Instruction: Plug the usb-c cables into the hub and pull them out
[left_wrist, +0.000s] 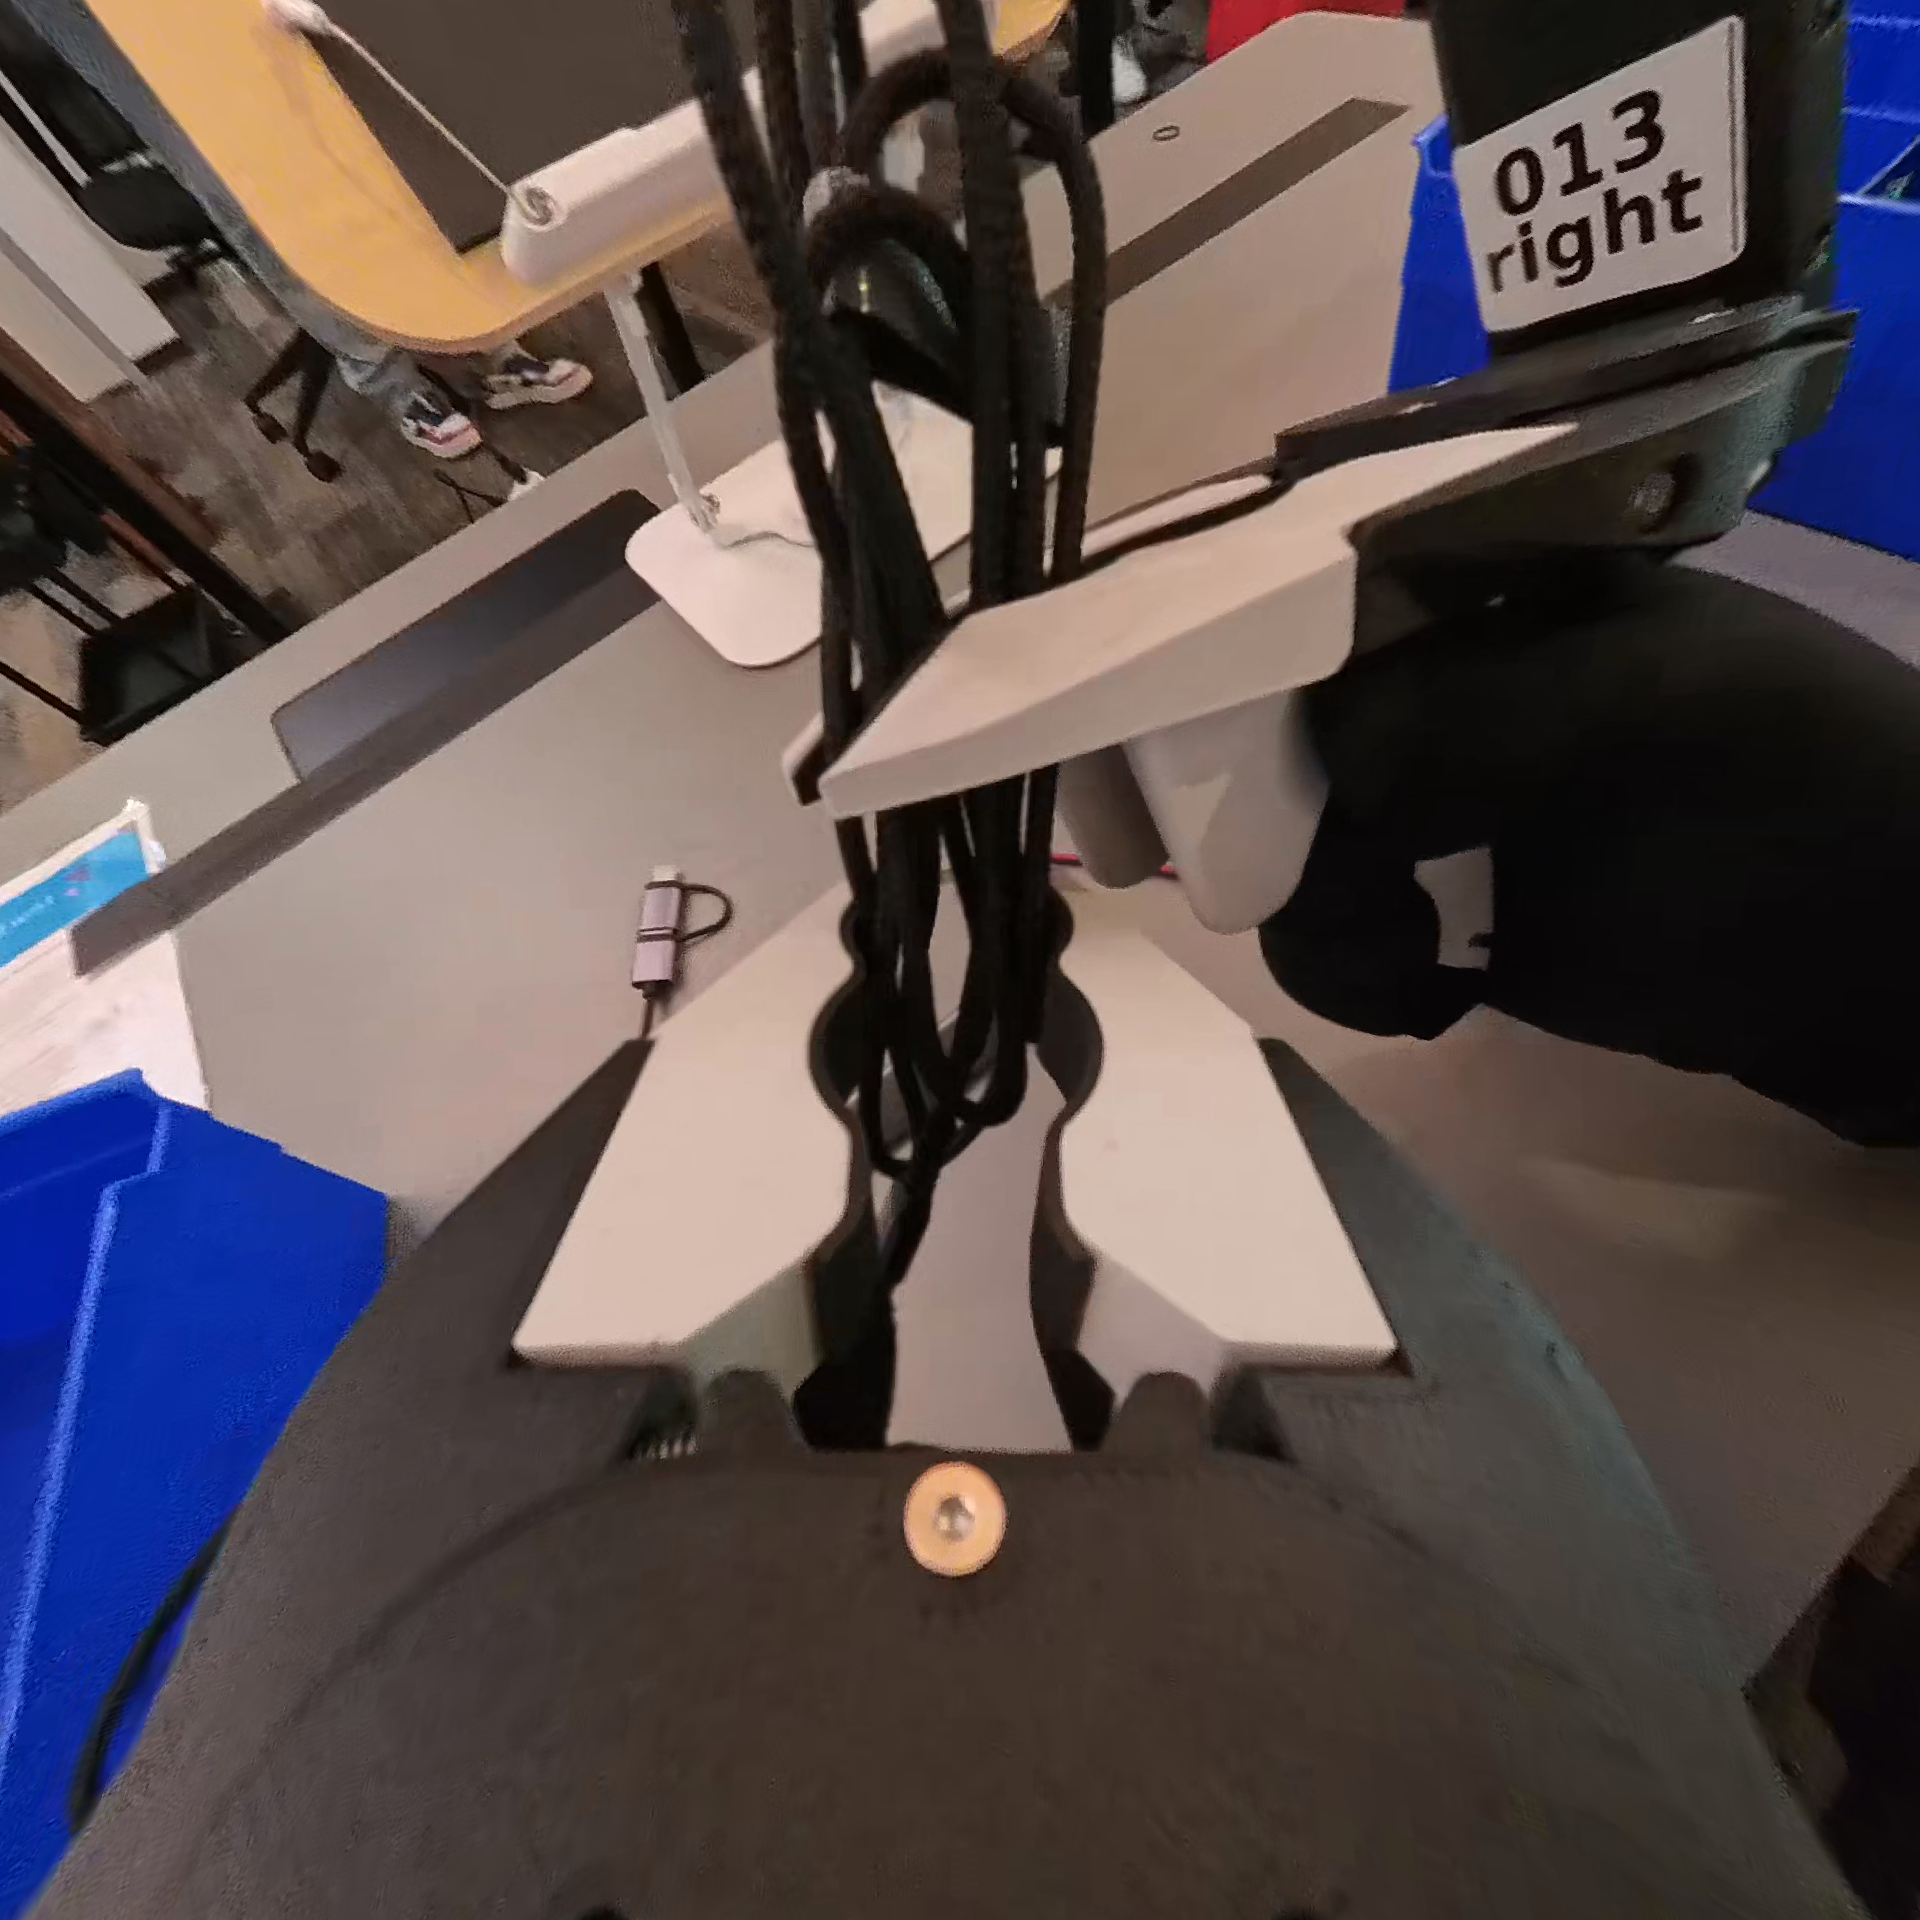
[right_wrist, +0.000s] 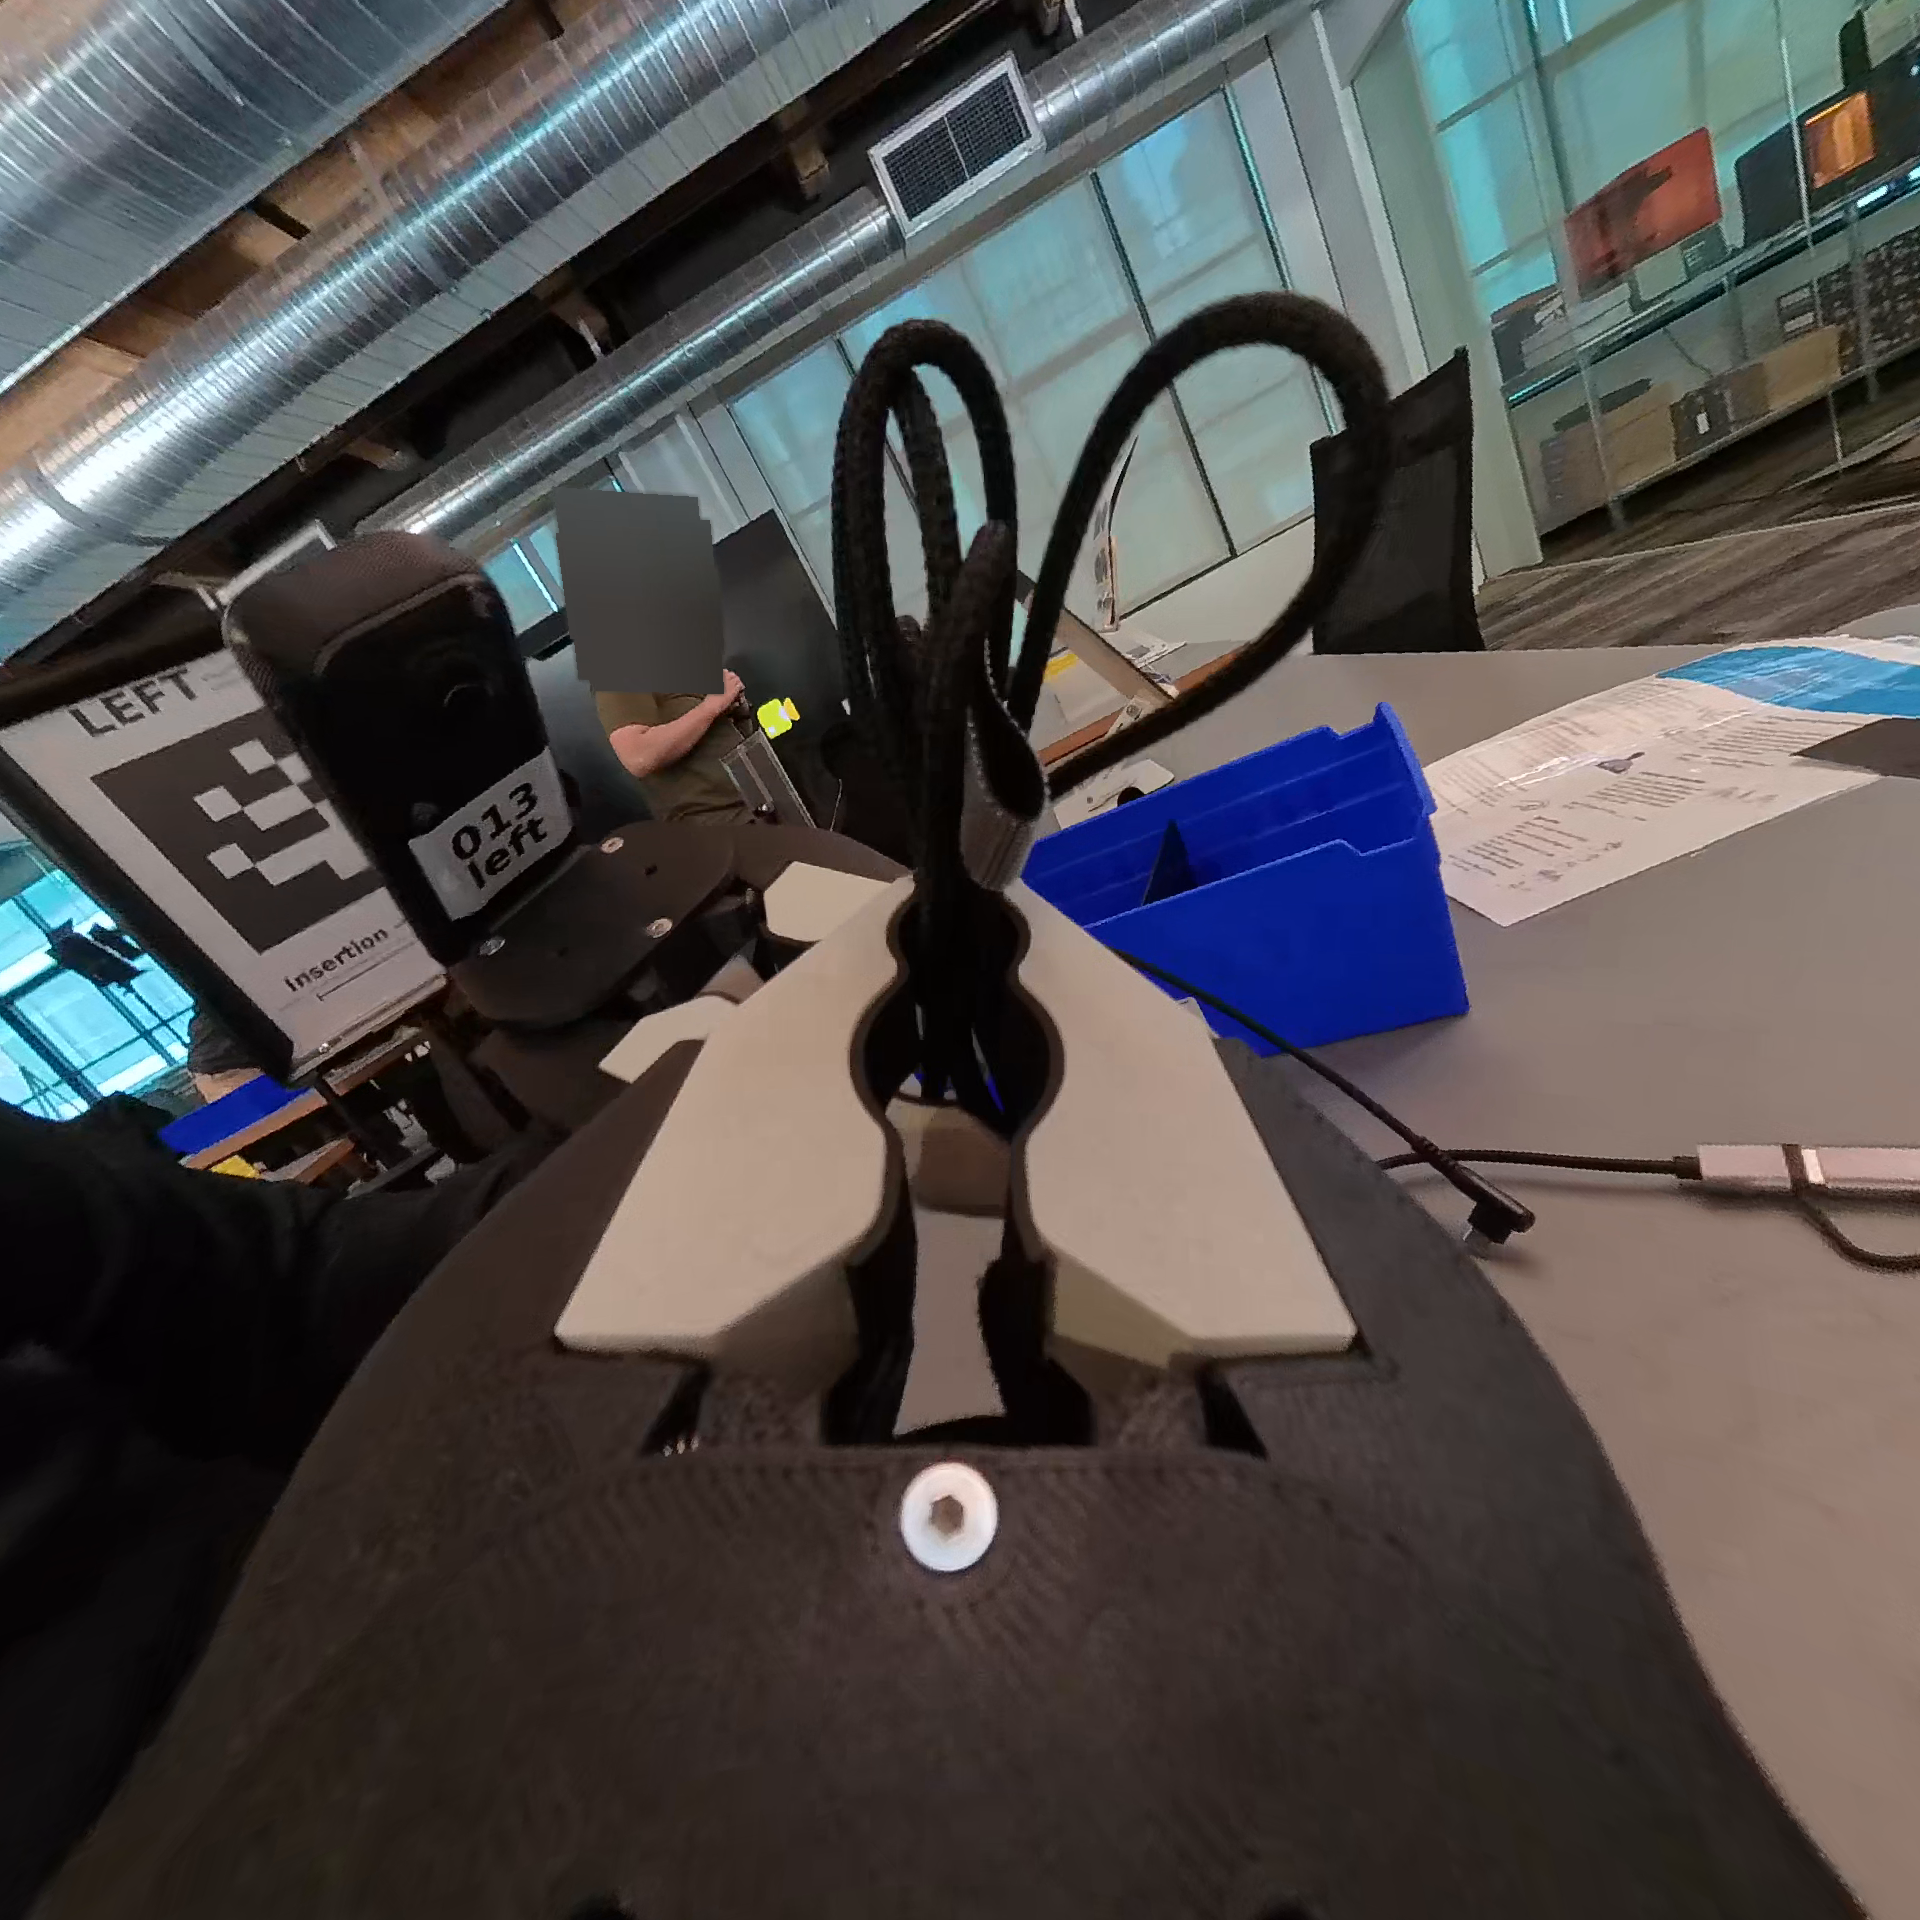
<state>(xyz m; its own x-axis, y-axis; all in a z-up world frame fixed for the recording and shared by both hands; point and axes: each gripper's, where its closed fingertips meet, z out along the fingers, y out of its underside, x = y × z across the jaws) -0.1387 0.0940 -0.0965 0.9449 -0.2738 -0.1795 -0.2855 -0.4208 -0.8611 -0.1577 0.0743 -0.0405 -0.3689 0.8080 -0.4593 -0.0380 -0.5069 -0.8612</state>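
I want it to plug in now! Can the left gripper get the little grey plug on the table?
Probably not yet. The left gripper is shut on the cable bundle, as is the right gripper. The plug lies apart on the table, with nothing covering it.

Cable bundle (left_wrist: 935, 582) runs past the top edge, ends unseen. Adapter (right_wrist: 1808, 1166) cut by right edge. Bin (left_wrist: 156, 1299) cropped left.

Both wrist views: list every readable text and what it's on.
Not transcribing writing; carriers only.
White sticker on black housing, left wrist view: legible.
White label on black camera housing, right wrist view: legible.
Marker placard: legible.
Printed sheets on table: too small.
Blue-edged paper: blurred.
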